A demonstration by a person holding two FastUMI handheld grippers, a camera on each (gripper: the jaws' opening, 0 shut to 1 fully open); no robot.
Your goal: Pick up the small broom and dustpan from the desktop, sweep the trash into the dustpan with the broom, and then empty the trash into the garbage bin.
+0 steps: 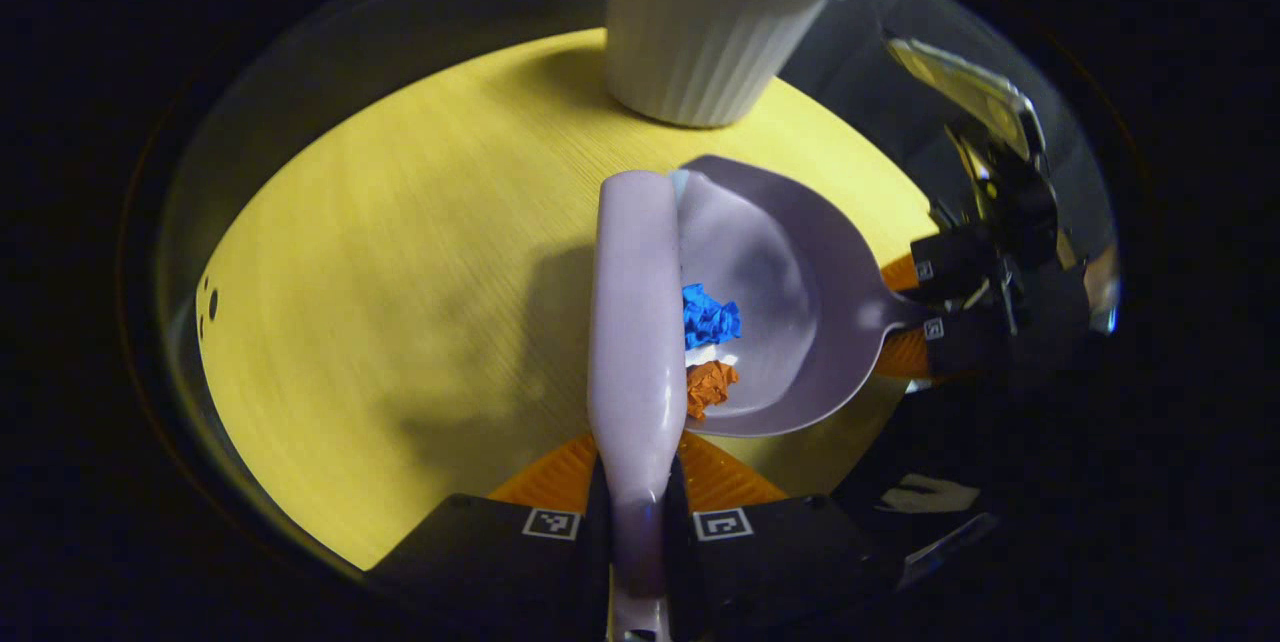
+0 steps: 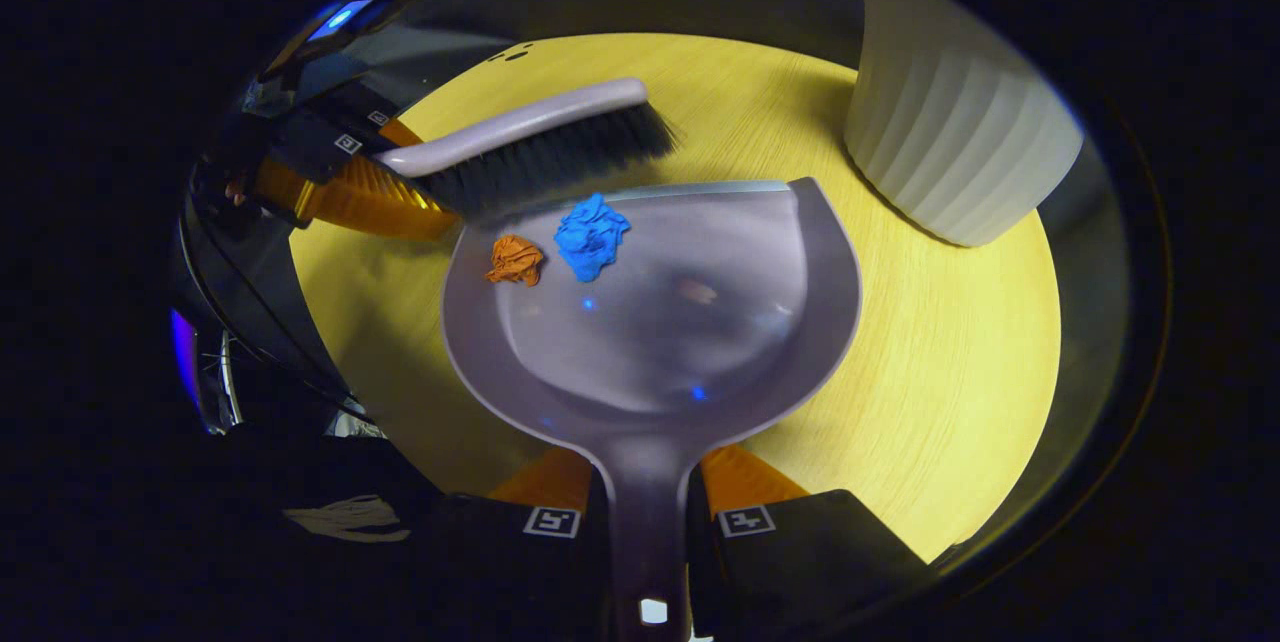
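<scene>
Left hand-held gripper point(image 1: 640, 512) closed on the handle of the small pale-lilac plastic broom point(image 1: 636, 322), both fingers pressing the handle from the two sides. Right hand-held gripper point(image 2: 648, 522) closed in the same way on the stem of the pale-lilac plastic dustpan point(image 2: 700, 342).

In the right gripper view: dustpan lying flat and low over the round yellow wooden tabletop point(image 2: 950, 342), its long axis going straight away from the right hand-held gripper, open lip on the far side. Inside the pan, close to the lip and toward its left part, two pieces of trash — a crumpled blue paper ball point(image 2: 591, 236) and a smaller crumpled orange paper ball point(image 2: 515, 259). Broom head with dark bristles just beyond the lip on the left, bristles touching or almost touching the pan edge; cannot tell which.

In the left gripper view: broom pointing forward from the left hand-held gripper, the dustpan immediately to its right, both paper balls between broom and pan floor. Also something small and white between the two balls; too small to name.

White ribbed plastic garbage bin point(image 2: 950, 132) standing upright on the far right of the tabletop, near the dustpan's far right corner but apart from it — nearer to the right hand-held gripper than to the left one. Judged from this: trash already in the pan, so the emptying turns on carrying the pan forward and right, over the bin's rim, lip first.

No brand or readable writing on the things; just square black-and-white markers on the fingers.
</scene>
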